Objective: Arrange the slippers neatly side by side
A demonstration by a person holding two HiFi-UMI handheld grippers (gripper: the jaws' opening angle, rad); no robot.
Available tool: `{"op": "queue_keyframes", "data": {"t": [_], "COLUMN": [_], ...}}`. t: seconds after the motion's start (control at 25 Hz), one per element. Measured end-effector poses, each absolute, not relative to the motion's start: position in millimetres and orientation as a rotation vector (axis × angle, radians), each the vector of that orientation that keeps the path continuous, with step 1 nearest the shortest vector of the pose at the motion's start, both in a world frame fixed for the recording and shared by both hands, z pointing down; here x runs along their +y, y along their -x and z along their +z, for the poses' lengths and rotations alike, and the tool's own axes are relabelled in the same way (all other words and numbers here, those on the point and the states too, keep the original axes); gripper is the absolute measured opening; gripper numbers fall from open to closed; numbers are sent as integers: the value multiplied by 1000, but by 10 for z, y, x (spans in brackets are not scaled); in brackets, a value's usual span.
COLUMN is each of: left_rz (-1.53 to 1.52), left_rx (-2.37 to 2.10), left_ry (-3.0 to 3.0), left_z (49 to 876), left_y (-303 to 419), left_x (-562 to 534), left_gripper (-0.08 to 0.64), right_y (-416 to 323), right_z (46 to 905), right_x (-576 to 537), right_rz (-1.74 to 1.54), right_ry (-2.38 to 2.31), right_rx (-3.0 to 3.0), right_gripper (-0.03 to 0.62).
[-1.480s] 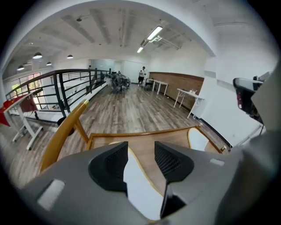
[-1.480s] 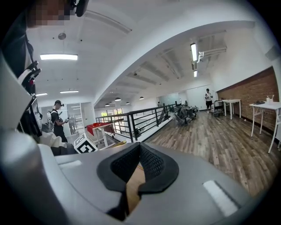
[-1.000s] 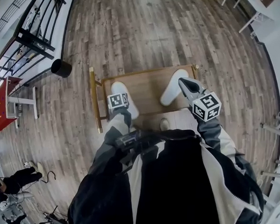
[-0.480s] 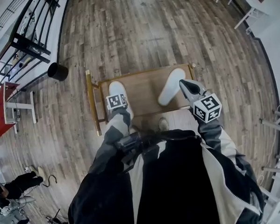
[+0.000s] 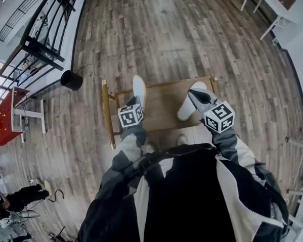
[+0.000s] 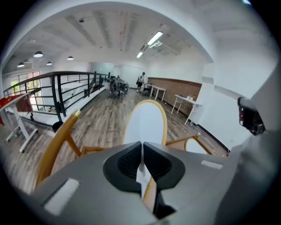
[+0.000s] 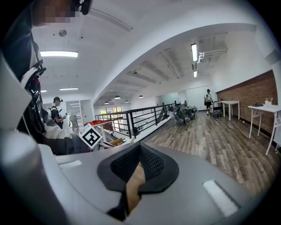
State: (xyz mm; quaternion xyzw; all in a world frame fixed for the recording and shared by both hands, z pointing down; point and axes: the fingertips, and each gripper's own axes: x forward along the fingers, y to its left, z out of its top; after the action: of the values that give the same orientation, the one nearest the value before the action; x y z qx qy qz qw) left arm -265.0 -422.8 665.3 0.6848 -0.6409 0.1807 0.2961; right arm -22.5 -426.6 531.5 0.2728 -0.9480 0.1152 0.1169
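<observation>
Lifted now, the left slipper (image 5: 138, 88) is pinched by our just-closed left hand-held gripper (image 6: 141, 160); we land it parallel beside the right slipper (image 5: 186, 107).

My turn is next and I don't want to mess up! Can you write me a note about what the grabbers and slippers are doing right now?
Left gripper: its jaws have just been closing and now pinch the left slipper by its rim, holding it up on edge.
Right gripper: shut, with its tip by the right slipper. I can't tell if it grips it.
Slippers: both are at the low wooden table, far apart at opposite ends.
Done: left slipper is picked up.
Left to do: bring the pair together, flat and side by side.
</observation>
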Motion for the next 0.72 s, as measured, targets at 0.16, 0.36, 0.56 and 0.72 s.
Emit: {"op": "queue_keyframes", "data": {"t": [0.16,0.36,0.56,0.72], "left_rz": [406,340,350,346], "left_rx": [-1758,-1804,-1824,-1812], "left_ry": [-2053,-2239,-2344,-2367], "left_z": [5897,5191,4912,4904], "left_y": [2464,2258,2138,2065], "left_x": [-4286,-4078,-3860,-3774], "left_gripper": [25,25,25,25], "right_y": [444,672,770,774], "right_z": [5248,5010,4946,4953], "right_x": [-4259,-4162,-4094,-4082], "right_rz": [312,256,245,247], "right_ry": [-734,-650,-607,-606], "right_rx": [-2809,-2872,-2900,-2900], "right_gripper": [5,5,5,6]}}
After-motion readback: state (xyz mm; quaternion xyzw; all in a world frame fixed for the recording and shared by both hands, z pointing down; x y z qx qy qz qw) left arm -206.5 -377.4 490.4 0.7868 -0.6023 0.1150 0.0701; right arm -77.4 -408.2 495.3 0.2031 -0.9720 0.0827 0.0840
